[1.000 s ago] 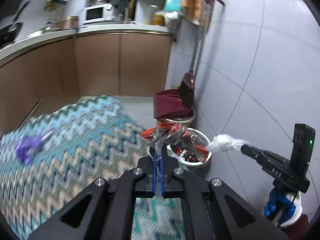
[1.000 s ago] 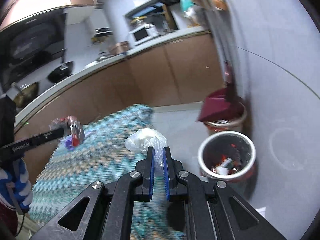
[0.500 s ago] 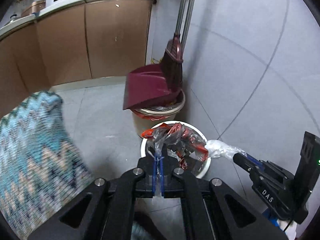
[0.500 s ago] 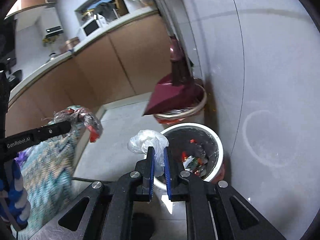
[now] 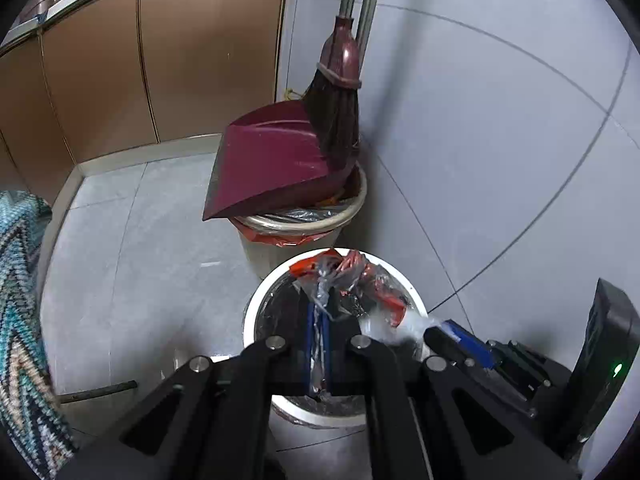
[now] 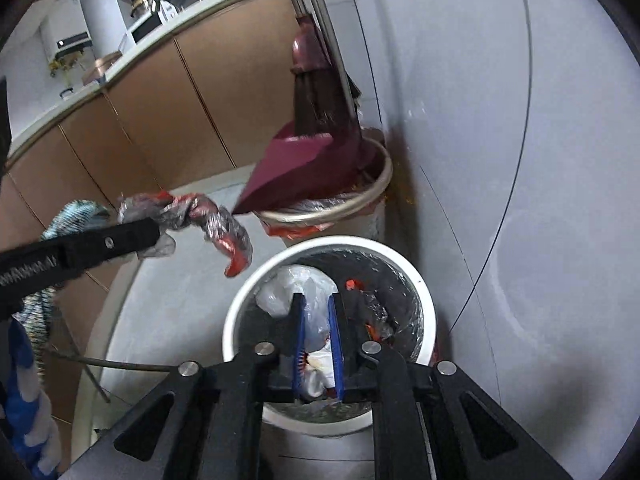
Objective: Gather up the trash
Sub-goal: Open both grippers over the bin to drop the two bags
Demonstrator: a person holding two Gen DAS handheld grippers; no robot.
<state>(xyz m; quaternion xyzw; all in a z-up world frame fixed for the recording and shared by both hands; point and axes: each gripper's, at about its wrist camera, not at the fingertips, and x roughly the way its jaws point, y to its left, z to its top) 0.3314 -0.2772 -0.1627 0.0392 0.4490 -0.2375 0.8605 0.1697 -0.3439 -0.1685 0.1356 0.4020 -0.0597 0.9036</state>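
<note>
Blue pads on the right gripper are parting: its jaws are opening, with the white plastic bag loose between them and already sagging into the white-rimmed bin below. The left gripper has its jaws pinched almost fully together on a twisted clear-and-red wrapper. From the left wrist camera the wrapper seems to hang over the bin's mouth, but the right wrist view places it up and to the left of the rim, so I cannot tell whether it is truly above the opening. That is the main risk as I judge it: if the left jaws let go while the wrapper is off to the side, it would land on the grey floor tiles. The bag could also cling to a pad or snag on the rim instead of dropping clear. The wrapper's long axis runs out from the jaw tips and then droops, its red tail pointing down toward the bin. Just behind stands a second bin carrying a maroon dustpan and broom against the wall.
</note>
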